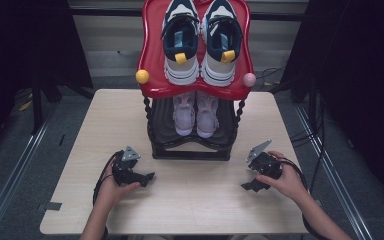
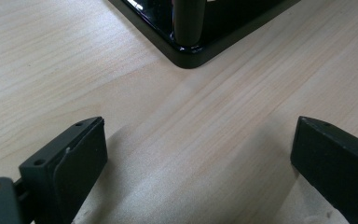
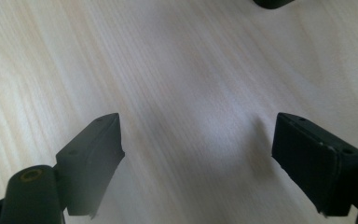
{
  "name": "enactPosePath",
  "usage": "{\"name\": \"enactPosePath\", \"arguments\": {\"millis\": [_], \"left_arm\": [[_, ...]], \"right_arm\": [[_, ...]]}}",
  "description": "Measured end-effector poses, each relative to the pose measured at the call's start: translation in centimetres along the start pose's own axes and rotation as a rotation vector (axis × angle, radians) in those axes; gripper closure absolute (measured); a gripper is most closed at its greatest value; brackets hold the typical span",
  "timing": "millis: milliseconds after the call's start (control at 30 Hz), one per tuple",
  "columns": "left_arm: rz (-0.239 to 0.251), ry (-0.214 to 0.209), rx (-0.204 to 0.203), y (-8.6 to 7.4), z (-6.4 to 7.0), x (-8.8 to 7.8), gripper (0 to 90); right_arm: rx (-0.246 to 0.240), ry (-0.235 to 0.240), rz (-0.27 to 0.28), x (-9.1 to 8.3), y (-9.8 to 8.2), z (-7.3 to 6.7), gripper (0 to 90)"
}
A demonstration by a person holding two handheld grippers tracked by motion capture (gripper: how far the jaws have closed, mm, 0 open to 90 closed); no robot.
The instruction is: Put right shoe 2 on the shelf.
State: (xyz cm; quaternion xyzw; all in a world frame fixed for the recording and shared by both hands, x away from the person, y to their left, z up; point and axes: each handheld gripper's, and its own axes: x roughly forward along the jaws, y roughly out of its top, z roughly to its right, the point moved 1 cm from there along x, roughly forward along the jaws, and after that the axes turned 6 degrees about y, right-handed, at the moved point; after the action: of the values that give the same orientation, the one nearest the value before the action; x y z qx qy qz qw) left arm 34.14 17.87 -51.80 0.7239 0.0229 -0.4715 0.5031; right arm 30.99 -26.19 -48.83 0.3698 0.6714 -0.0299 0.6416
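A two-tier shoe rack (image 1: 190, 150) stands at the table's far middle. Its red top shelf (image 1: 152, 65) carries a pair of navy and white sneakers (image 1: 200, 40); a pair of pale pink shoes (image 1: 195, 115) sits on the black lower shelf. My left gripper (image 1: 147, 177) rests low over the table, front left of the rack, jaws wide apart and empty; in the left gripper view (image 2: 198, 154) the rack's black base corner (image 2: 191, 53) lies just ahead. My right gripper (image 1: 250, 186) hovers front right of the rack, also open and empty, over bare wood (image 3: 196, 149).
The light wood table (image 1: 190, 210) stretches between and in front of both hands. A yellow knob (image 1: 142, 76) and a pink knob (image 1: 249, 79) stick out at the red shelf's front corners. Dark floor and cables surround the table.
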Motion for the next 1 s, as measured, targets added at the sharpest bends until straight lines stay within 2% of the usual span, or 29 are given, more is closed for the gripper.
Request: {"name": "enactPosePath", "arguments": {"millis": [67,200,300,367,600,833,1000], "left_arm": [[0.0,0.0,0.0,0.0,0.0,0.0,3.3],[0.001,0.001,-0.001,0.0,0.0,0.0,3.3],[0.001,0.0,0.0,0.0,0.0,0.0,3.3],[0.001,0.001,0.0,0.0,0.0,0.0,3.3],[0.001,0.001,0.0,0.0,0.0,0.0,3.4],[0.001,0.0,0.0,0.0,0.0,0.0,3.3],[0.001,0.0,0.0,0.0,0.0,0.0,3.3]], "right_arm": [[0.019,-0.011,0.015,0.4,-0.4,0.1,14.5],[0.035,-0.02,0.093,0.5,-1.0,0.5,14.2],[0.02,-0.068,0.142,0.8,-1.5,0.8,13.9],[0.031,-0.081,0.174,0.9,-1.8,0.7,13.2],[0.043,-0.103,0.245,1.1,-2.4,0.6,12.1],[0.071,-0.145,0.375,1.8,-3.3,0.4,12.0],[0.078,-0.151,0.377,1.8,-3.2,0.4,12.0]]}}
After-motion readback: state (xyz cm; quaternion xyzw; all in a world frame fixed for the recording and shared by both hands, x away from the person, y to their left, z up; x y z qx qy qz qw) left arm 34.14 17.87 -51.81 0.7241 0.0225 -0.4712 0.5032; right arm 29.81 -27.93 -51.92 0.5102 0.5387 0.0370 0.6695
